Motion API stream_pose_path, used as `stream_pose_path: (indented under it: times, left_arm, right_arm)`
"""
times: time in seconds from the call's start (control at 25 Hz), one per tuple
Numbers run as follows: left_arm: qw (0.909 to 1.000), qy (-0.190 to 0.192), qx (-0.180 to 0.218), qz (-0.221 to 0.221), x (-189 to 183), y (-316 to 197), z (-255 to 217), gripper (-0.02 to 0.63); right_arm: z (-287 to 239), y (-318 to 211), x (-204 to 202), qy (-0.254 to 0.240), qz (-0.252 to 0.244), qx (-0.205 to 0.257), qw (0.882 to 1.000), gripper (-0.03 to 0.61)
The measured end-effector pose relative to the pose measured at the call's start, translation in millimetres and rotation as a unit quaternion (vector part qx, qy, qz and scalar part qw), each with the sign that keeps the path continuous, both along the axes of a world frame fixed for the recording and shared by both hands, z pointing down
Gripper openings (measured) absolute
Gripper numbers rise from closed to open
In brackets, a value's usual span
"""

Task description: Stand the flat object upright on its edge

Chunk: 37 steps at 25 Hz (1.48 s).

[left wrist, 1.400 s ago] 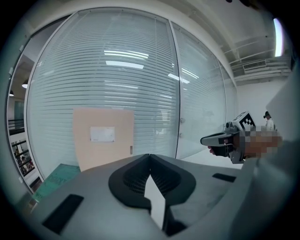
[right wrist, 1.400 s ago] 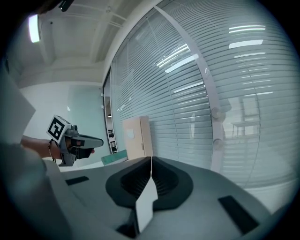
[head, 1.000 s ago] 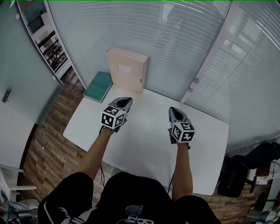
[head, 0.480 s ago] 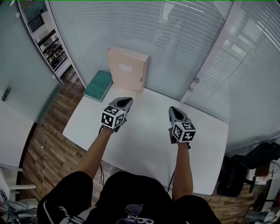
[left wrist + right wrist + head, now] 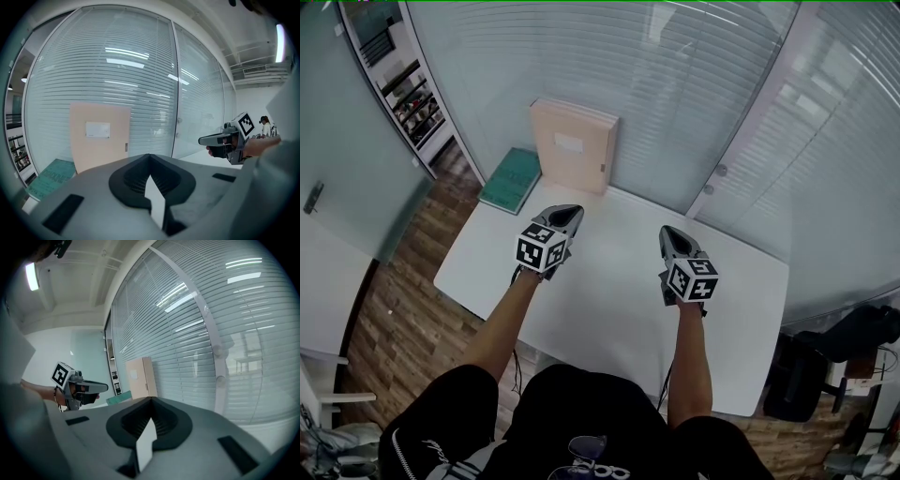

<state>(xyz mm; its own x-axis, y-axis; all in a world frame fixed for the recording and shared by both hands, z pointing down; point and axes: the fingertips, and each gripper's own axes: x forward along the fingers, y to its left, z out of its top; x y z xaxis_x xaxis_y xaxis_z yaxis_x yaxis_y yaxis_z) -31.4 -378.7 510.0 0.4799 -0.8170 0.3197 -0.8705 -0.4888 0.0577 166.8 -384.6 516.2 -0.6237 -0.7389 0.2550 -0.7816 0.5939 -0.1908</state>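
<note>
**Beige folder upright, green book flat**

At the far edge of the white table [image 5: 619, 281] a pale beige folder [image 5: 574, 148] stands upright on its bottom edge. Its broad face is turned toward the person and its back is close against the glass wall [image 5: 675, 84]. That face carries a white rectangular label near the top and a small dark fitting by its right edge. Just beside it, to the left, a green book [image 5: 513, 180] lies flat on the table's far left corner, cover up, with pale lettering too small to read.
</note>
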Motion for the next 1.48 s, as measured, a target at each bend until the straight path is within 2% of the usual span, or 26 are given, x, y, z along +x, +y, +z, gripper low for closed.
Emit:
stream_pose_path:
  times: [0.8,1.48]
  left_arm:
    - [1.0000,0.000,-0.007,0.000,2.4,3.9,7.3,0.021]
    - [1.0000,-0.001,-0.006,-0.002,-4.3,4.0,7.6,0.021]
  right_arm:
    - [-2.3,7.0,-5.0,0.001,-0.016,0.015,1.000,0.021]
    - [-1.4,5.6,-5.1,0.006,-0.009,0.021,1.000,0.021]
